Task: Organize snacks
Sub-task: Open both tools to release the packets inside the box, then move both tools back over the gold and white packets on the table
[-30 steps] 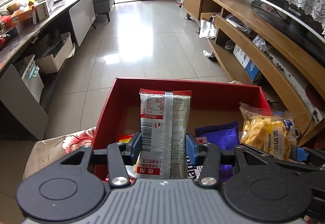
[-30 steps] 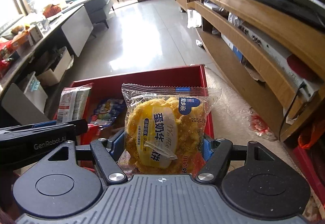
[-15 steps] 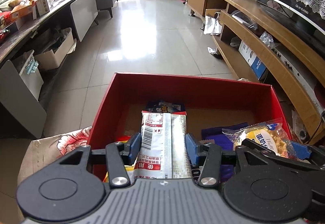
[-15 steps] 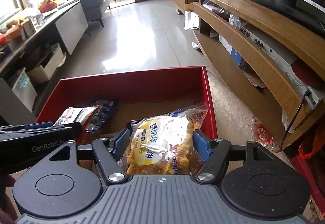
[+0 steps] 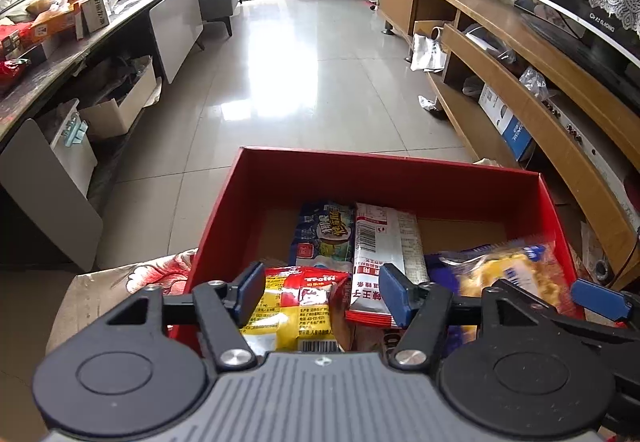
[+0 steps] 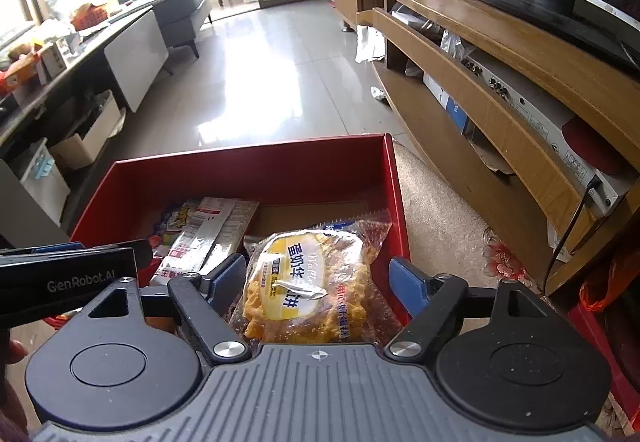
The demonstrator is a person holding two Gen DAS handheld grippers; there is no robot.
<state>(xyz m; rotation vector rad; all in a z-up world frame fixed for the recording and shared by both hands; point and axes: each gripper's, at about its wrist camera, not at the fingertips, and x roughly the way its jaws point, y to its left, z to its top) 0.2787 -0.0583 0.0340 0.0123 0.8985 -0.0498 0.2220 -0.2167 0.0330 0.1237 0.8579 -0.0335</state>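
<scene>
Both my grippers are poised over the red box [image 5: 384, 177], which sits on a floral-patterned cloth [image 5: 160, 274], tiled floor [image 5: 304, 73] stretching off beyond it.

Left gripper [image 5: 322, 294] first: its jaws have just been opening, and they stand released now. The silver-and-red packet [image 5: 386, 246] lies flat in the box, barcode side up, its near end just by the right-hand blue pad, with nothing clamping it. Directly between the pads I'm looking down on a yellow-and-red snack bag [image 5: 296, 306] lying on the pile, not squeezed either. Beside the silver packet, on its left, sits a blue-and-green packet [image 5: 324, 238]. A dark blue wrapper [image 5: 444, 262] peeks out on the other side.

Over to the right gripper [image 6: 318, 280]: jaws have just been opening here too, and there's a clear gap on both sides of the yellow waffle bag [image 6: 312, 282]. The bag rests in the box's right-hand near corner, label up, up against the right wall, let go. Neither blue pad touches the wrapper as far as I can see.

From the right wrist camera the left gripper's black body crosses the left edge, hovering over the near left part of the box, and the silver packet [image 6: 212, 234] shows beyond it. Bare cardboard floor shows at the box's far end. A long wooden TV cabinet [image 6: 500, 89] runs down the right of the room.
</scene>
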